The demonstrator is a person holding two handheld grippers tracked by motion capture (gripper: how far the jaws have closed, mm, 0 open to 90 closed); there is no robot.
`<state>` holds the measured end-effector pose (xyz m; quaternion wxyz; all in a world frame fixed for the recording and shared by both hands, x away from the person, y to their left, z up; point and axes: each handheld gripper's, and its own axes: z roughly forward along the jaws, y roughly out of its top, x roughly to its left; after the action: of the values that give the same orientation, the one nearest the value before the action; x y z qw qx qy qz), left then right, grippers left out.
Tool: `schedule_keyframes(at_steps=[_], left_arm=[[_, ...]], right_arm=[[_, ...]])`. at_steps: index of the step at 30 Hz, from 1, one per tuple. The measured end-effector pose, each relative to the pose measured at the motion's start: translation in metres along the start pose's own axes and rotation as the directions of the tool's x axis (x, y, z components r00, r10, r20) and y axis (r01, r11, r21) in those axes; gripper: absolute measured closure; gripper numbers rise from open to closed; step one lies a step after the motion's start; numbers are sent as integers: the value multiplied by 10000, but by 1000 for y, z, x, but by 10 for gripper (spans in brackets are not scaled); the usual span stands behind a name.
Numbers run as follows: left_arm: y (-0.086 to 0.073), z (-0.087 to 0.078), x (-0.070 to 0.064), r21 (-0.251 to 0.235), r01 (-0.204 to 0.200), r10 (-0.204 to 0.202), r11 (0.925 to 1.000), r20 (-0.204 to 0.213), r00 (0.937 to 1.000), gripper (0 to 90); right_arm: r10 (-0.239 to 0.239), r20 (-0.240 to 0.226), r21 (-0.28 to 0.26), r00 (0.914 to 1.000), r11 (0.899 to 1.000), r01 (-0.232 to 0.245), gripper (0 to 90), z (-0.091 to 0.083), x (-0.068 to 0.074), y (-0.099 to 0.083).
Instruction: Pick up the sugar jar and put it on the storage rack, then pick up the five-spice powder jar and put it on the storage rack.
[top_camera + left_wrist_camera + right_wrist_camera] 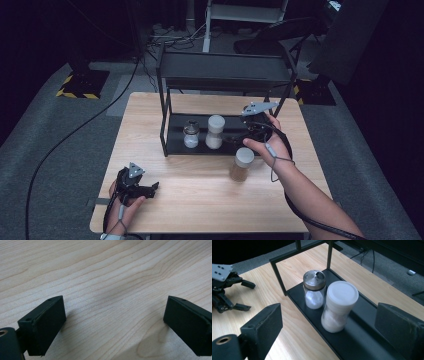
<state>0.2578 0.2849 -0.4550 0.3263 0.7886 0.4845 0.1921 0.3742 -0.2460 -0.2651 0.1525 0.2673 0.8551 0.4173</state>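
A black two-level rack stands at the back middle of the wooden table. On its lower shelf stand a glass shaker with a metal lid and a white-lidded jar of white powder. A jar of brown powder stands on the table in front of the rack. My right gripper hangs open over the shelf's right part, just right of the white jar, with nothing between its jaws. My left gripper rests open on the table near the front left corner.
The rack's top shelf overhangs the two containers. The wooden table has bare room in front of the rack. A black cable runs across the grey floor at the left. A chair and dark equipment stand behind the table.
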Motion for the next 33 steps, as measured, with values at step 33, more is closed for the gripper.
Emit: schedule_keyframes(at_steps=[33], left_arm=[[0,0,0,4,-11,11,10000,-1,10000,34]], right_arm=[[464,139,146,9988,9988,-466,45,-1,0,-71]])
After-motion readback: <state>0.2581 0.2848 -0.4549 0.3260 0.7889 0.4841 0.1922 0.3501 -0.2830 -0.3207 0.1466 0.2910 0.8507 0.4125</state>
